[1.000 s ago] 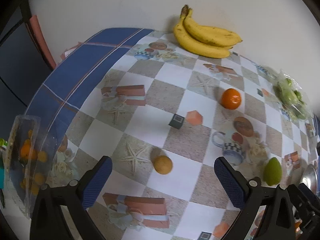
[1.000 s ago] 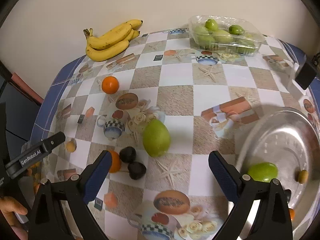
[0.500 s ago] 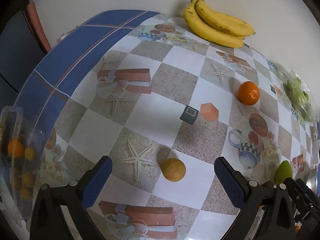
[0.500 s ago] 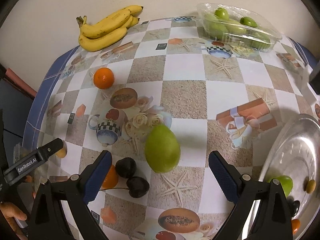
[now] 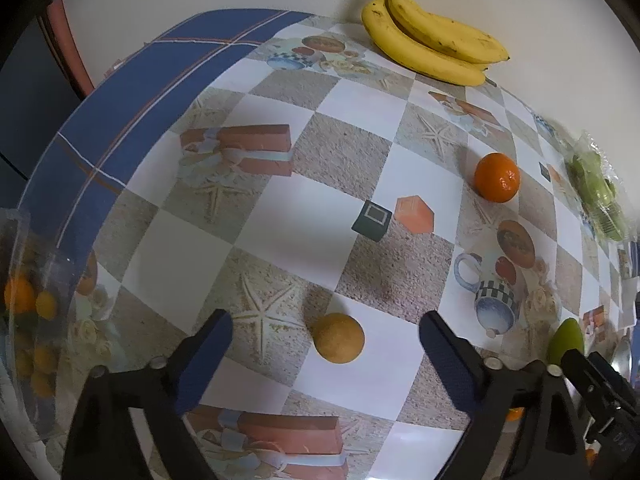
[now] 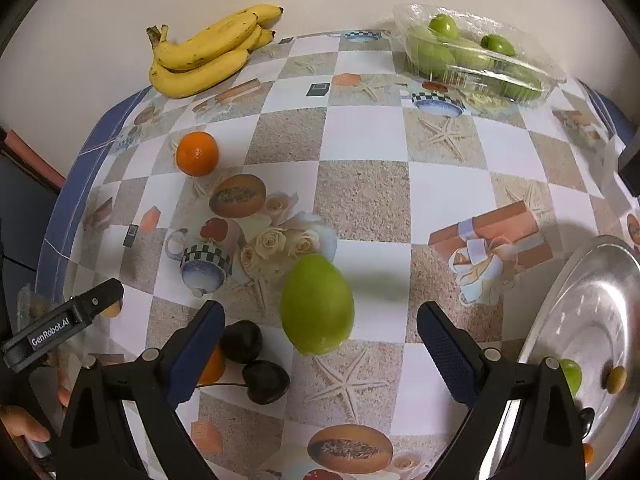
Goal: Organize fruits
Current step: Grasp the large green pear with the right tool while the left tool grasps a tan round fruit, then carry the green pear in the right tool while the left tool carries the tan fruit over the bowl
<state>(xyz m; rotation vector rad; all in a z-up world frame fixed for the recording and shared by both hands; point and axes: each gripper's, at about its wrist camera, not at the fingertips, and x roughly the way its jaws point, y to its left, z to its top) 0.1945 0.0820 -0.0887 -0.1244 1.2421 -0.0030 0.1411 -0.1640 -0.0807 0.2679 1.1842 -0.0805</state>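
The left gripper (image 5: pixel 325 354) points steeply down at the table (image 5: pixel 304 224), its jaws spread and just now narrowing a little around a small tan round fruit (image 5: pixel 338 337) that lies between them, untouched by either pad. At the table's left edge a clear plastic box (image 5: pixel 36 320) of small orange fruits is blurred and partly cut off. Further right an orange (image 5: pixel 497 177) sits on the checked cloth, and a banana bunch (image 5: pixel 430 46) lies at the far edge against the wall.

The right gripper (image 6: pixel 320 342) also tilts steeply down, jaws spread wide, with a large green fruit (image 6: pixel 317 305) between them and touching neither pad. Its left finger hides part of an orange fruit (image 6: pixel 212 366) beside two dark cherries (image 6: pixel 254 362). At the far right corner stands a clear tray of green fruits (image 6: pixel 472 54). At the right edge a metal plate (image 6: pixel 600 300), cut off by the frame, holds a green fruit (image 6: pixel 571 376) half hidden behind the right finger, and a small olive-coloured one (image 6: pixel 616 378).
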